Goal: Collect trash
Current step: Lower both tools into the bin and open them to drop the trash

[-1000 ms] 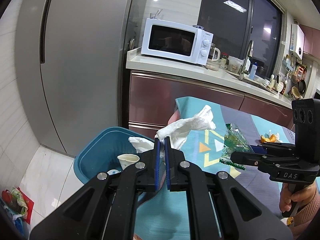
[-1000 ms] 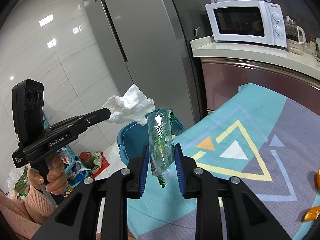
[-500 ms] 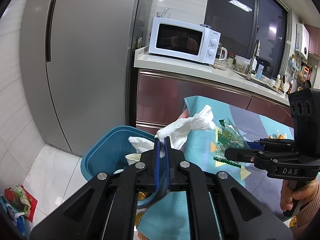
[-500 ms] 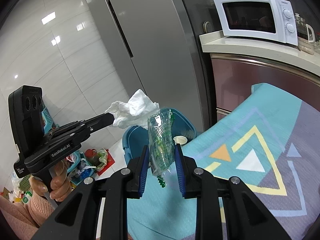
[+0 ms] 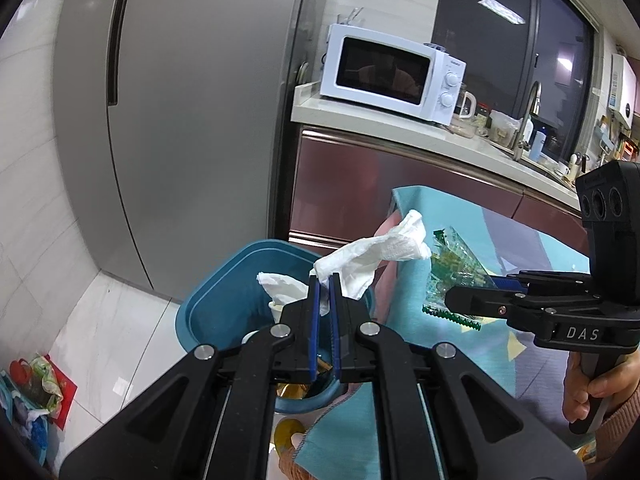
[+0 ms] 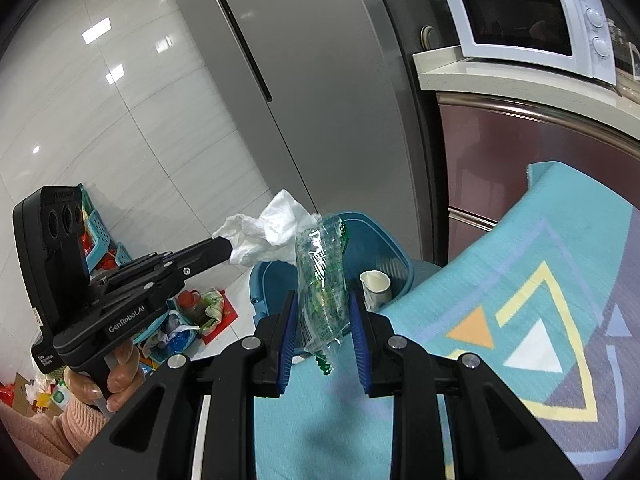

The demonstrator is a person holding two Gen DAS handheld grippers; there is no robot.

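Trash fills both our grippers: left gripper (image 5: 324,286) pinches a white tissue (image 5: 374,254), right gripper (image 6: 324,308) squeezes a crinkly wrapper (image 6: 322,280), both near the blue bin (image 5: 224,300). Letting go too early could drop them on the floor.

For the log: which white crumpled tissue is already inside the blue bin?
The white crumpled tissue lying in the blue plastic bin; the other tissue is in the left gripper.
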